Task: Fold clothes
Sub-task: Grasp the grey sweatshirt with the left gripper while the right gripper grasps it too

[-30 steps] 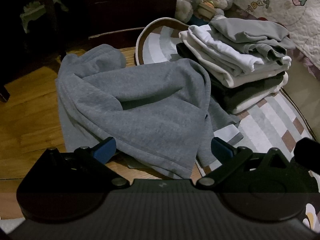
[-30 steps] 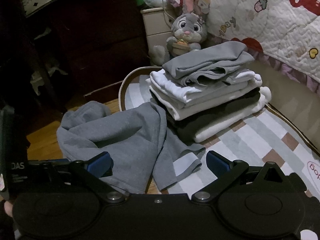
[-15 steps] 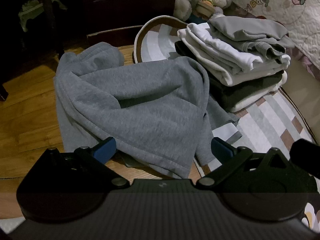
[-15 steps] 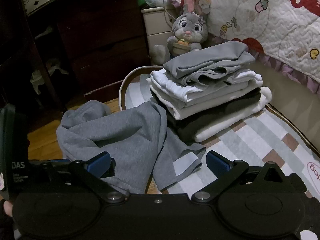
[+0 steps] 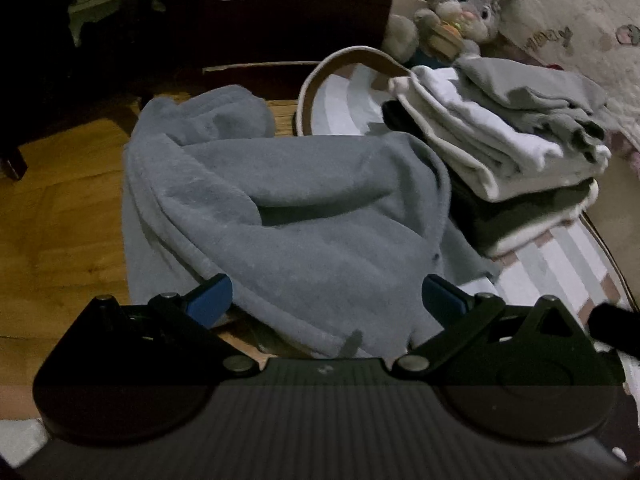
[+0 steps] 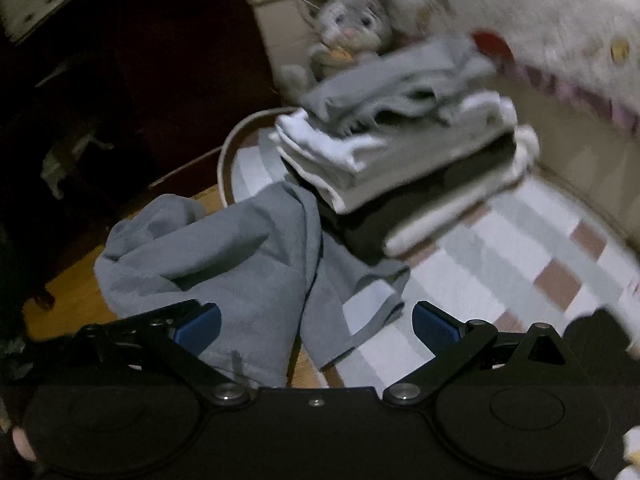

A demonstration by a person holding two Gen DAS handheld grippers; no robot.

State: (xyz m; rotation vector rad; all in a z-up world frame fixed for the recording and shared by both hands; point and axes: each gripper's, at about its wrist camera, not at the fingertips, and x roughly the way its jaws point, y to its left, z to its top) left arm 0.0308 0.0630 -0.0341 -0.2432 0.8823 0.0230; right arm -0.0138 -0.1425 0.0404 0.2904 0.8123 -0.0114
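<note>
Sweatshirt [image 5: 304,216], grey and fleecy, lies crumpled on the wooden floor [image 5: 52,216] with its right edge spilling onto a striped rug [image 5: 560,264], directly ahead of both grippers. At 2 o'clock from it in the left wrist view stands a stack of folded clothes [image 5: 516,160], grey on top, white beneath, dark lower down, with a plush rabbit [image 5: 460,4] behind the stack at 1 o'clock. The left gripper [image 5: 326,298] is spread wide, its blue-padded fingers either side of the near hem and pinching nothing. The right gripper [image 6: 316,324] is likewise spread and empty, poised above the garment's near right edge, where a pale patch, perhaps a label or an inner facing, shows on a turned-over flap [image 6: 368,304]; that view is blurred, so finer detail cannot be read. The fabric looks thick, soft and limp, light enough for 1 gripper to lift yet certain to sag and drag, with a napped surface unlikely to slip from the pads. The thick hem band at 6 o'clock looks the firmest place to take hold, 1 gripper near each corner, so the bunched body can be drawn flat. Pinching a single layer, not the whole heap, appears the chief difficulty.
</note>
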